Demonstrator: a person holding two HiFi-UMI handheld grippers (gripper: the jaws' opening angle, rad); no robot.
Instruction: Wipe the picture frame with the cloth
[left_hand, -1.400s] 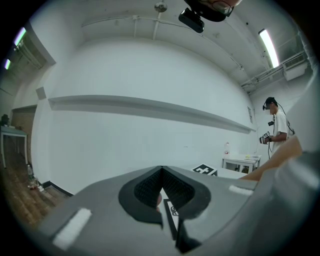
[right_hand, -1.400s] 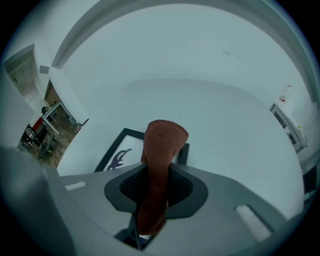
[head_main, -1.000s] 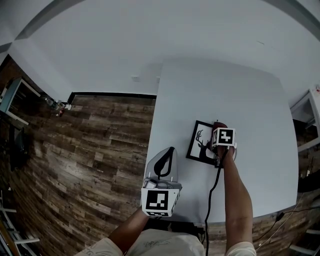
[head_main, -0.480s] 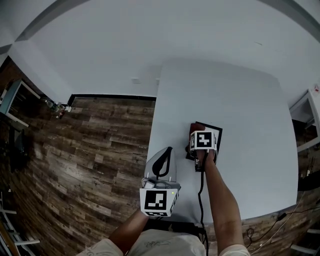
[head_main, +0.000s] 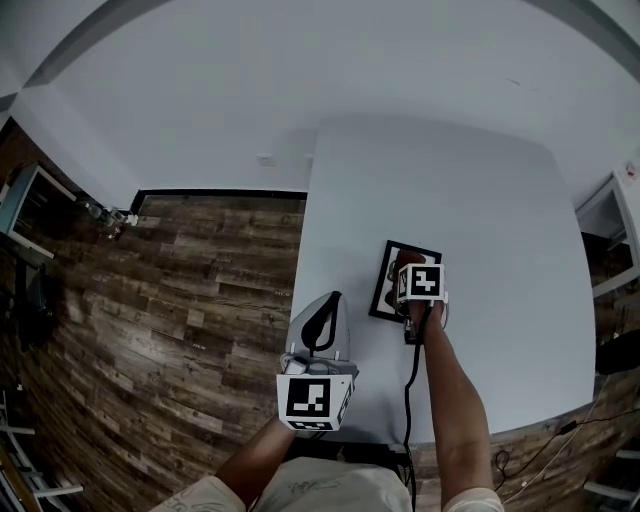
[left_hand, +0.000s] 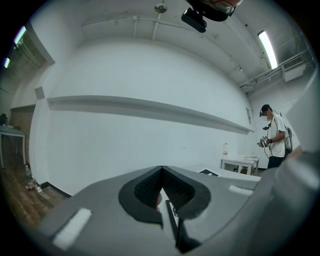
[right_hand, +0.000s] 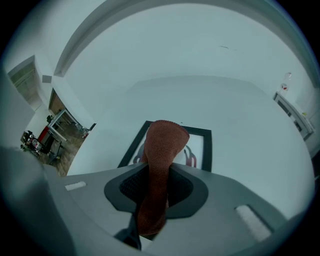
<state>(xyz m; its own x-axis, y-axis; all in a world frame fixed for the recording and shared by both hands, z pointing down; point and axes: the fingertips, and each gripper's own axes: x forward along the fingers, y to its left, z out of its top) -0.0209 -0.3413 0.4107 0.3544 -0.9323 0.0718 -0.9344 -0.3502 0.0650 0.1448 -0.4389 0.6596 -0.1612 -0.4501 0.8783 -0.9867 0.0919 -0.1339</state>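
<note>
A black picture frame (head_main: 386, 281) with a dark print lies flat on the white table (head_main: 500, 200). My right gripper (head_main: 408, 268) hovers over its right part, shut on a rust-red cloth (right_hand: 162, 147). In the right gripper view the cloth sticks out past the jaws and hangs over the frame (right_hand: 202, 132), hiding much of the print. My left gripper (head_main: 324, 322) is held near the table's front left corner, away from the frame. Its jaws are shut with nothing between them; the left gripper (left_hand: 161, 170) points at a white wall.
Wooden floor (head_main: 150, 300) lies left of the table's edge. A black cable (head_main: 408, 385) trails from the right gripper along the forearm. A white shelf unit (head_main: 612, 205) stands at the right. A person (left_hand: 274, 137) stands far off beside a small white table (left_hand: 240, 161).
The right gripper with the cloth swept left across the frame, then came back a little to the right. The left gripper has barely moved.
</note>
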